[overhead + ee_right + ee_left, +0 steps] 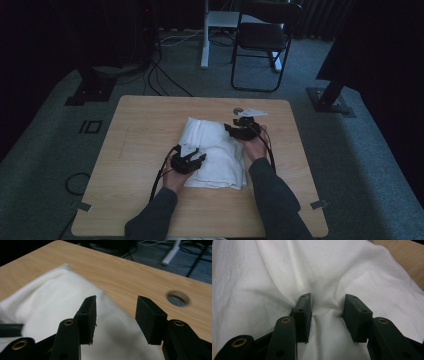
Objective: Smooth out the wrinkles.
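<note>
Item: one folded white cotton-like cloth (215, 152), lying at the middle of the pale wood-grain table top (145, 130), its long side running away from me.
Handling, judged: soft, limp and light; it will sag and unfold if I lift it by one layer. Not fragile, and the weave should give the pads good friction.
Grip point, judged: I would pinch a raised fold or a corner edge, through all layers, not the flat middle.
Left gripper (326, 311): jaws about half apart, pressed down into the cloth near its near-left corner; a small ridge of fabric stands between the pads, not clamped.
Right gripper (115, 315): jaws parted, nothing between them, held above the cloth's far-right edge.
Count, cloths: one.
Count, grippers: two.
Count, table holes: one round cable hole (178, 298), beyond the right gripper.
</note>
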Tool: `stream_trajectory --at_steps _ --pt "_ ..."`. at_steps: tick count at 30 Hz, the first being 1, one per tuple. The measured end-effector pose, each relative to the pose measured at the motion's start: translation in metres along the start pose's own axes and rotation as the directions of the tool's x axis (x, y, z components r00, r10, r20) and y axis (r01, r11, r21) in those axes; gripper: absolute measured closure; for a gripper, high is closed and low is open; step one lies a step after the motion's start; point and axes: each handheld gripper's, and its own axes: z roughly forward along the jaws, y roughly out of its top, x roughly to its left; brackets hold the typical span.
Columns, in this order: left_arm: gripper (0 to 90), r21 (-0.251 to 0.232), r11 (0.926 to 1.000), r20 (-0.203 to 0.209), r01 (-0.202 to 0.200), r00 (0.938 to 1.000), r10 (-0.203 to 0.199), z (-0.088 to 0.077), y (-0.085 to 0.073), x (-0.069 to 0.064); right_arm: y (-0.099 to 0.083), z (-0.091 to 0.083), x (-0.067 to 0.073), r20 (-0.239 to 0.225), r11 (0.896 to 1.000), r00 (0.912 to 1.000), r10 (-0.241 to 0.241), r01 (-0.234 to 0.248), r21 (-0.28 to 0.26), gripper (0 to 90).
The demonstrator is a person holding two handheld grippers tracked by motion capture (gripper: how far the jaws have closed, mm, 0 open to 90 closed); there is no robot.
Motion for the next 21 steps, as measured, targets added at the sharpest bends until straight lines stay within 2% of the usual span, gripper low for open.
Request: stream_trajectory --at_steps 2,3,6,7,9,10,11,13,17,20,21 --pt "58.1 -0.002 1.0 0.001 0.001 1.0 -0.001 0.0 0.0 0.0 0.002 0.004 0.004 -0.013 1.0 0.9998 -0.012 0.012 0.003 50.5" --pt "58.0 -0.002 1.0 0.001 0.001 1.0 -0.001 0.0 0.0 0.0 0.006 0.012 0.012 -0.033 0.999 0.9989 -0.033 0.033 0.0 50.5" --pt "58.0 -0.008 1.0 0.0 0.005 1.0 -0.005 0.0 -0.001 0.0 0.009 0.025 0.017 -0.043 0.999 0.9988 -0.023 0.024 0.025 52.3" --pt "58.0 -0.009 0.9999 0.001 0.008 1.0 -0.008 -0.001 -0.001 0.0 0.009 0.03 0.017 -0.04 0.999 0.9992 -0.005 0.007 0.044 57.4" --pt "57.9 -0.013 0.9999 0.002 0.011 0.9999 -0.011 -0.001 -0.002 0.0 0.007 0.039 0.015 -0.027 0.994 0.9993 0.025 -0.022 0.111 77.7" --pt "58.0 -0.015 0.9998 0.004 0.015 0.9999 -0.015 -0.001 -0.002 0.0 0.005 0.04 0.014 -0.018 0.992 0.9997 0.019 -0.017 0.128 86.6" --pt "58.0 -0.016 0.9997 0.004 0.019 0.9998 -0.019 -0.001 -0.003 0.0 0.003 0.04 0.014 0.0 0.99 0.9999 0.015 -0.015 0.139 89.3" --pt "58.0 -0.017 0.9997 0.004 0.018 0.9998 -0.018 0.0 -0.003 0.0 -0.001 0.037 0.01 0.01 0.991 0.9998 0.02 -0.021 0.135 89.8" --pt "58.0 -0.019 0.9996 0.013 0.021 0.9997 -0.021 0.0 -0.003 -0.002 -0.007 0.023 -0.006 0.071 0.992 0.9961 0.051 -0.059 0.109 90.0" --pt "58.0 -0.024 0.9993 0.024 0.026 0.9994 -0.026 0.002 -0.004 -0.003 -0.011 0.018 -0.013 0.081 0.99 0.9944 0.068 -0.077 0.114 89.8" --pt "57.9 -0.022 0.9994 0.022 0.027 0.9994 -0.026 0.002 -0.003 -0.004 -0.016 0.014 -0.016 0.097 0.991 0.993 0.068 -0.078 0.112 82.5"
